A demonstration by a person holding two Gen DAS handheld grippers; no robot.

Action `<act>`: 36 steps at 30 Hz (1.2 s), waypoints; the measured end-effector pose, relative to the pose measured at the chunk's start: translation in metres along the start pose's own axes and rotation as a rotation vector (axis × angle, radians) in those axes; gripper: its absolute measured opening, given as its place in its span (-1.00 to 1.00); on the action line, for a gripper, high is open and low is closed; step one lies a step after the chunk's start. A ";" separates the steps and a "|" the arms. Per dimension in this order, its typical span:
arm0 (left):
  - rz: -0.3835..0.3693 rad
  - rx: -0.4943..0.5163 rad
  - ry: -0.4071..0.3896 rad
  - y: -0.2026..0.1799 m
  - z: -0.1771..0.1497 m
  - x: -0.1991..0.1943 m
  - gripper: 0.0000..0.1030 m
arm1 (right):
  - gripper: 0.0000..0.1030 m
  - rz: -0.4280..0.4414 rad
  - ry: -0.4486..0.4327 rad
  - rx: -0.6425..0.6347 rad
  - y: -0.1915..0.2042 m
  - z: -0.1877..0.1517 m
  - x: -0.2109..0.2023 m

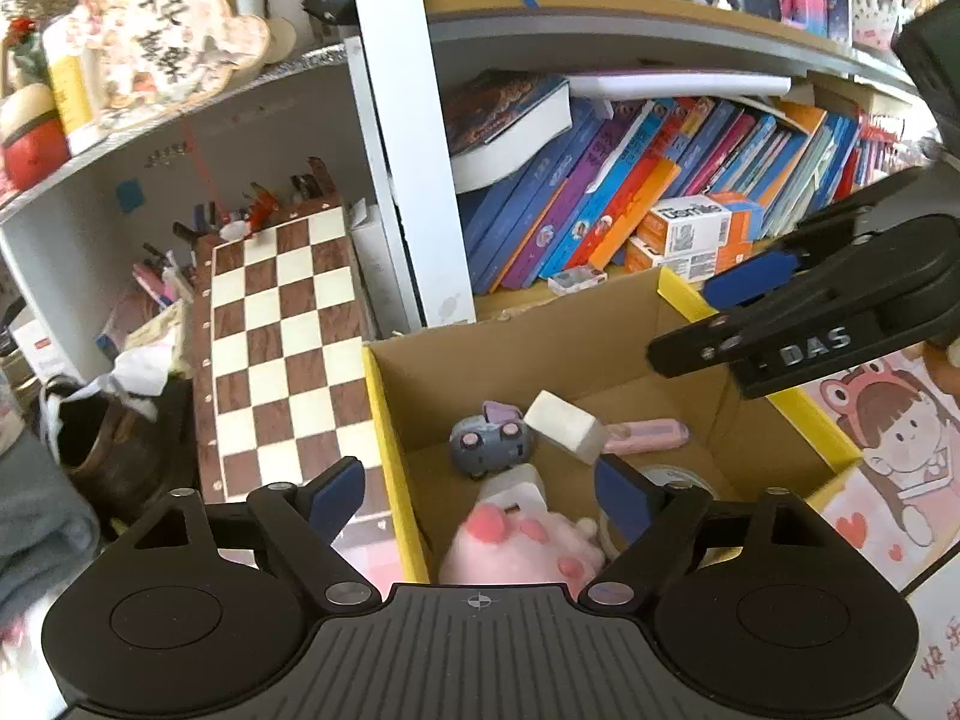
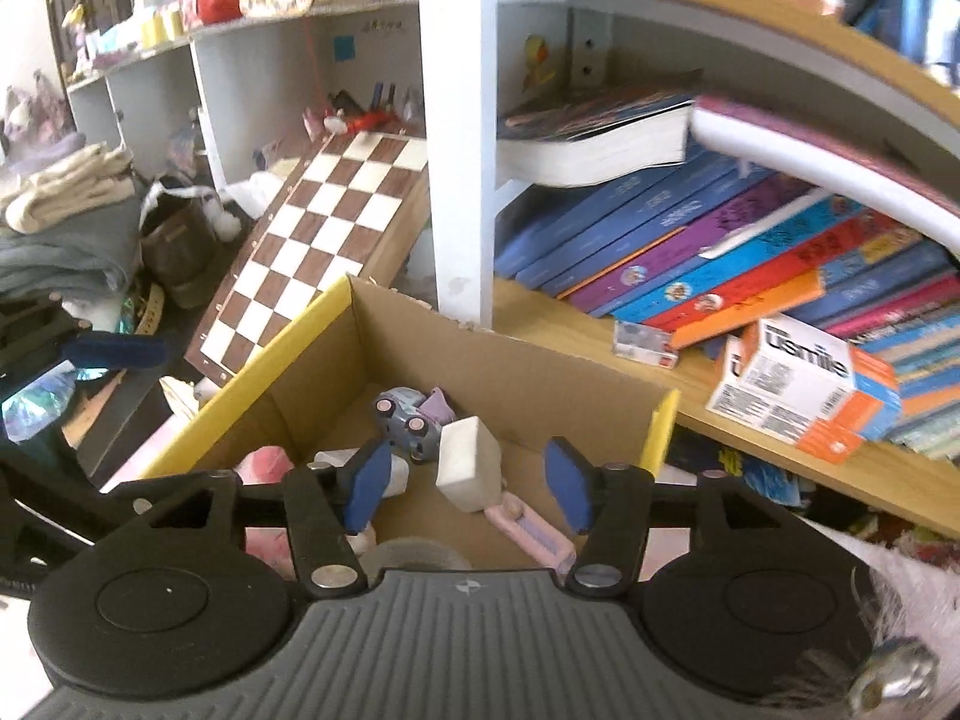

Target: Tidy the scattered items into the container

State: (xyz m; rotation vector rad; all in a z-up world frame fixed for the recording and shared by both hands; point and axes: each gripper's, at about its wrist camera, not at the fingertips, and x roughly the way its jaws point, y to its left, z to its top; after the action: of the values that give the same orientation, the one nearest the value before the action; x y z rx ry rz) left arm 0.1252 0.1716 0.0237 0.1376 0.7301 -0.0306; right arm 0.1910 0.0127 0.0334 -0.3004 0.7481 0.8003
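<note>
A cardboard box with a yellow rim [image 1: 384, 420] [image 2: 282, 336] holds a grey-purple toy car [image 1: 489, 441] [image 2: 405, 414], a pink case [image 1: 648, 435] [image 2: 534, 531], a pink plush paw [image 1: 522, 540] and a tape roll [image 1: 678, 477]. A white block [image 1: 567, 426] [image 2: 471, 462] lies tilted over the pink case; whether it rests there I cannot tell. My right gripper [image 2: 468, 489] [image 1: 708, 324] hangs open above the box, its pads clear of the block. My left gripper [image 1: 480, 495] is open over the box's near left corner with nothing held.
A brown-and-cream chessboard [image 1: 282, 348] [image 2: 324, 222] leans left of the box. A white shelf post [image 1: 408, 150] [image 2: 456, 120] stands behind it. Slanted books [image 1: 630, 192] [image 2: 720, 252] and an orange-white carton [image 1: 696, 228] [image 2: 798, 384] fill the shelf. Folded clothes [image 2: 66, 228] lie far left.
</note>
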 end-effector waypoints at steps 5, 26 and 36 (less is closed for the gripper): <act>-0.014 -0.022 -0.004 -0.009 -0.014 -0.021 0.78 | 0.37 -0.034 -0.022 0.022 0.004 -0.022 -0.032; 0.004 -0.064 -0.030 -0.070 -0.059 -0.063 0.87 | 0.68 -0.287 -0.039 0.260 -0.005 -0.142 -0.117; 0.037 -0.048 -0.058 -0.094 -0.072 -0.071 0.87 | 0.82 -0.393 -0.039 0.251 0.008 -0.184 -0.124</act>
State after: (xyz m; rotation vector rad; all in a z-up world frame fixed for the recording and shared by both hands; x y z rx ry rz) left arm 0.0170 0.0867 0.0071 0.1043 0.6696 0.0184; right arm 0.0384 -0.1422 -0.0095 -0.1959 0.7148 0.3354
